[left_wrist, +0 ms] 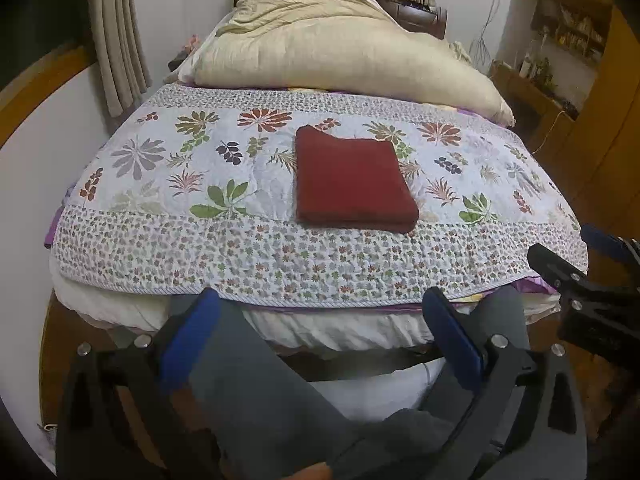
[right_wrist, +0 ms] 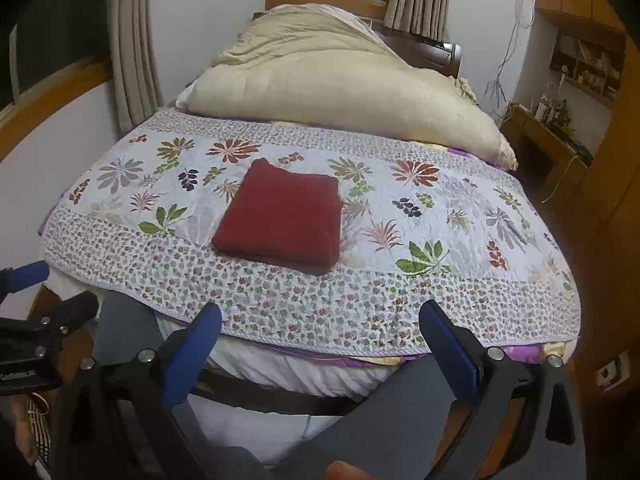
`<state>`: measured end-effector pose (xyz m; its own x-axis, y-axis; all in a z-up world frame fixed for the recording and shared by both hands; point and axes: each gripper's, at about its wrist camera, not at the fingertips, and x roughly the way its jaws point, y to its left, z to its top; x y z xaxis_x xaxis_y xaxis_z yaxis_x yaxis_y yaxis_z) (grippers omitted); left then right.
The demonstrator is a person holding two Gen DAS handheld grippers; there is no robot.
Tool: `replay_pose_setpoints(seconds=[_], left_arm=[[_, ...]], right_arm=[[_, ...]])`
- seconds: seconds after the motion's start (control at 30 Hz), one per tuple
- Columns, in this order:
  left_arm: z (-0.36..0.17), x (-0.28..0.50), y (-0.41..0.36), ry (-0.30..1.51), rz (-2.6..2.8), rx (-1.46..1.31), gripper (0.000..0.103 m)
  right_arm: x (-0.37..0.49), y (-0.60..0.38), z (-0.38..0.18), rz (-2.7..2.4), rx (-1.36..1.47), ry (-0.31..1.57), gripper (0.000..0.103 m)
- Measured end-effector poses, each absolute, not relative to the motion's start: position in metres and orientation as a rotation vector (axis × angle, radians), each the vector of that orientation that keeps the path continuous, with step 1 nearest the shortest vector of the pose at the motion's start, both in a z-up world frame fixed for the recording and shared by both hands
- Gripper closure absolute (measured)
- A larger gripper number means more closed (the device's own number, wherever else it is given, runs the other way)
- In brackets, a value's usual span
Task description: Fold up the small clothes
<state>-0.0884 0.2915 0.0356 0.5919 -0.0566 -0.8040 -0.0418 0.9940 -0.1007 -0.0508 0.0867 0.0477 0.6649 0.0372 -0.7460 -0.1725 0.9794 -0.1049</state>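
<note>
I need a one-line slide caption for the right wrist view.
Open right gripper facing a folded red cloth on a floral quilt.

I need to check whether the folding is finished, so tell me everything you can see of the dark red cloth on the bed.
The dark red cloth is folded into a neat, roughly square stack of several layers, their edges showing along its near side. It looks like soft, matte fabric, plain with no print. It lies flat on the floral quilt, near the middle. One far corner pokes up slightly. Nothing rests on it, and neither open gripper touches it.
</note>
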Motion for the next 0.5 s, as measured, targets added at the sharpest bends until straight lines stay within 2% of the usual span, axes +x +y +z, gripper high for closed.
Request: replay_pose_setpoints(seconds=[0.5], left_arm=[[0.0282,-0.0799,0.289,0.958,-0.013,-0.105,0.003]], right_arm=[[-0.0469,0.0877,0.0421,0.119,-0.17,0.854,0.004]])
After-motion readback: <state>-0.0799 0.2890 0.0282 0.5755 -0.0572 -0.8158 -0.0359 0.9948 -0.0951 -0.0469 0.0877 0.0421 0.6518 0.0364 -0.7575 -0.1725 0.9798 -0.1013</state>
